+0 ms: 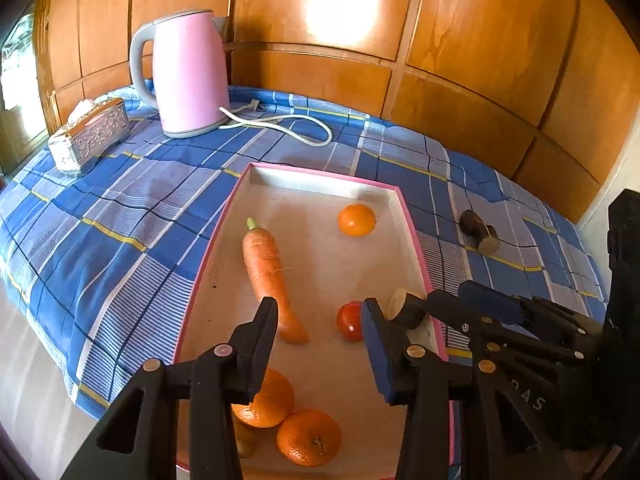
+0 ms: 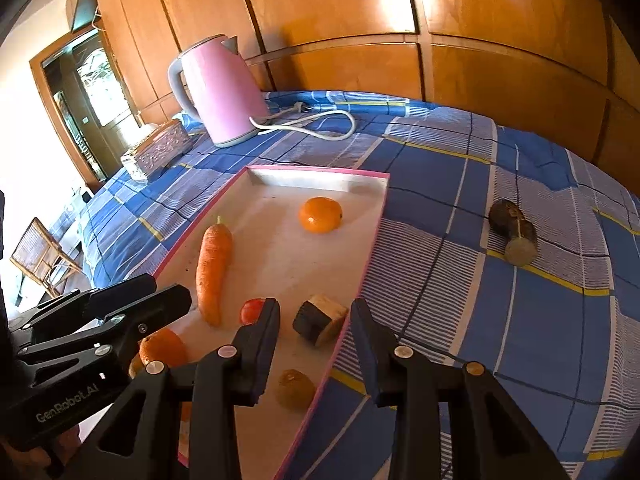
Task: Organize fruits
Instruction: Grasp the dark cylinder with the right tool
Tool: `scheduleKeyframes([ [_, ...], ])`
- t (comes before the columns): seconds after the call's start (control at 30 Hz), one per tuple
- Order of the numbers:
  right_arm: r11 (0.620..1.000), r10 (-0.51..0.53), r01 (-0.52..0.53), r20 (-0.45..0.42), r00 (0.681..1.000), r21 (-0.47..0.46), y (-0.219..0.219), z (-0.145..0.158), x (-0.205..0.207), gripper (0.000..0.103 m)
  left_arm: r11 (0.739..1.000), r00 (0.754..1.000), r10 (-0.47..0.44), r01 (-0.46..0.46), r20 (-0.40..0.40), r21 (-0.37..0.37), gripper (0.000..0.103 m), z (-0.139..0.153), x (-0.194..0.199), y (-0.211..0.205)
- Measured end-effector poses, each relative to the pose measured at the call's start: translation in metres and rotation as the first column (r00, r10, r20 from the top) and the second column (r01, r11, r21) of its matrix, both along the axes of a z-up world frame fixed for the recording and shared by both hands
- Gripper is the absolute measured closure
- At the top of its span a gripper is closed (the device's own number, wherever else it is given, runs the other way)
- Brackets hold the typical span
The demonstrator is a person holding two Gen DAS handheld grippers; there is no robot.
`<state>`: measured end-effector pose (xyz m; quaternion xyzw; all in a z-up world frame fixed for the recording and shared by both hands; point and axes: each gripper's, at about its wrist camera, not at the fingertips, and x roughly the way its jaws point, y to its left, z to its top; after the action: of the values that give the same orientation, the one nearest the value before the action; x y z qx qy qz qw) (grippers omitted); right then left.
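A pink-rimmed white tray [image 1: 320, 174] [image 2: 316, 178] lies on the blue plaid cloth. It holds a carrot [image 1: 268, 272] [image 2: 212, 268], an orange [image 1: 357, 220] [image 2: 321, 214] at the far end, two oranges [image 1: 308, 436] near me, a red tomato [image 1: 348, 320] [image 2: 251, 310], a cut dark-skinned root piece [image 1: 406, 308] [image 2: 320, 320] and a brownish fruit [image 2: 295, 389]. A second root piece [image 1: 478, 232] [image 2: 514, 232] lies on the cloth right of the tray. My left gripper [image 1: 320, 316] is open and empty over the tray. My right gripper [image 2: 314, 316] is open around the cut root piece at the tray's right edge.
A pink kettle [image 1: 188, 76] [image 2: 224, 92] with a white cord [image 1: 288, 124] stands at the back. A silver tissue box [image 1: 90, 136] [image 2: 158, 152] sits at the back left. Wooden panels [image 1: 480, 60] close the back.
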<state>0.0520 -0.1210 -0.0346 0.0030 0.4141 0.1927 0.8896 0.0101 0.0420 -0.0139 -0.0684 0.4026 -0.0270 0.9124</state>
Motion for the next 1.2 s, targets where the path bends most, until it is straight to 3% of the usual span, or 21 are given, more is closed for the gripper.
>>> scheduleKeyframes([
  [0.4,0.993,-0.115,0.115,-0.017,0.993,0.009,-0.043,-0.005,0.009,0.066,0.999,0.999,-0.045,0.045,-0.002,0.017,0.059,0.002,0.007,-0.016],
  [0.97,0.950,-0.311,0.311,-0.035,0.950,-0.015,-0.114,-0.016,0.028,0.063,0.987,0.987,-0.157,0.158,-0.033,0.025,0.052,-0.001,0.025,-0.056],
  [1.2,0.941,-0.339,0.339,-0.050,0.939,-0.026,-0.133,-0.022,0.052,0.063,0.984,0.984,-0.172,0.173,-0.042,0.027,0.052,-0.003,0.030,-0.065],
])
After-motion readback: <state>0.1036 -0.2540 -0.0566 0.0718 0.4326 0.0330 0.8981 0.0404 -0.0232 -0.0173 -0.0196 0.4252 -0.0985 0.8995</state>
